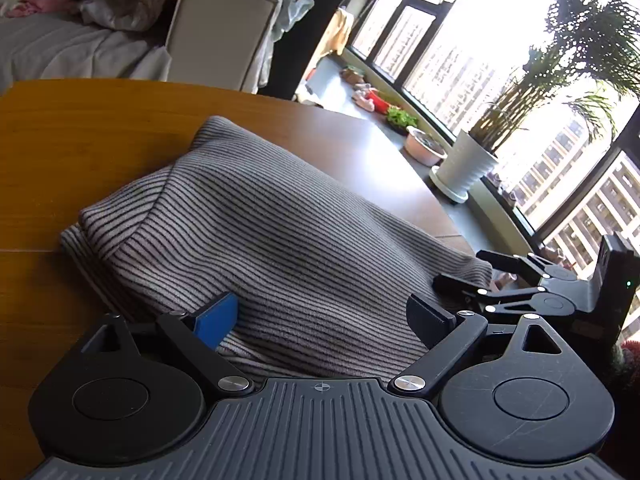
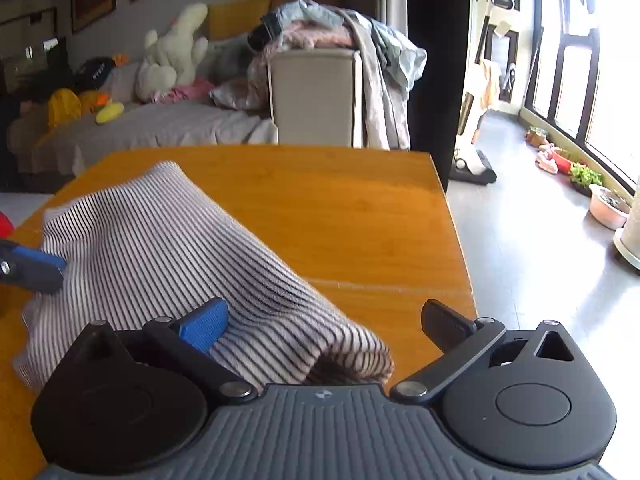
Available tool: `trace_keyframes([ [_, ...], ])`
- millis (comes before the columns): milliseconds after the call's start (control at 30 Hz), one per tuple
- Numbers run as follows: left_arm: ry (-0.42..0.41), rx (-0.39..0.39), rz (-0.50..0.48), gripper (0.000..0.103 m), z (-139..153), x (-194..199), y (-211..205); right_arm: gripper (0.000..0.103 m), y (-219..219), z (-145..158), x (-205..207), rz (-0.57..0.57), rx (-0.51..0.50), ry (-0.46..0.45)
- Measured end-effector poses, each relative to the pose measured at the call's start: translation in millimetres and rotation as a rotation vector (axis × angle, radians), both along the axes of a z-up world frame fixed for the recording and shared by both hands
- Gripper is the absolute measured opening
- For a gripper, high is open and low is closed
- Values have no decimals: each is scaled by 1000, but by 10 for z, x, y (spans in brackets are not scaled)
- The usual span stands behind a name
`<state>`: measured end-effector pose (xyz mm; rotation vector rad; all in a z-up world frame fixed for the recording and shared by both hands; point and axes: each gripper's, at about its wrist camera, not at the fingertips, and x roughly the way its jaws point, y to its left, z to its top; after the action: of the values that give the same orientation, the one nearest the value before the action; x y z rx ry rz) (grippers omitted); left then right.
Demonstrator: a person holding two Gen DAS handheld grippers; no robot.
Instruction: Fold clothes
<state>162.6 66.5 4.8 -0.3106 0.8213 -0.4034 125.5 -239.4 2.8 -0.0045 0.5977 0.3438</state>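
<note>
No text, label, brand or number can be read anywhere.

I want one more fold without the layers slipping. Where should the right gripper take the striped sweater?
Probably at the thick rolled corner of the striped sweater, nearest the open right gripper. Come in low from the near table edge, one finger under the bundle; the layers are stacked there, so one pinch catches all.

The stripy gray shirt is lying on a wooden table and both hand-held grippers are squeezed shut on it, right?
Not quite. The stripy gray shirt does lie on the wooden table, but both are open. The left wrist view shows the left hand-held gripper with fingers spread wide over the cloth, and the right wrist view shows the same for the right hand-held gripper.
</note>
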Motion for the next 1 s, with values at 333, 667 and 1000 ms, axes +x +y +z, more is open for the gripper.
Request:
trace_keyframes([
  [333,-39,34,0,95,-27,213,-77,103,113,-355,-292,24,-5,106],
  [667,-81,78,-4,95,105,-43,-98,103,159,-371,-485,3,45,95],
  [1000,-66,103,-48,89,21,-398,-133,103,76,-259,-491,7,100,144],
])
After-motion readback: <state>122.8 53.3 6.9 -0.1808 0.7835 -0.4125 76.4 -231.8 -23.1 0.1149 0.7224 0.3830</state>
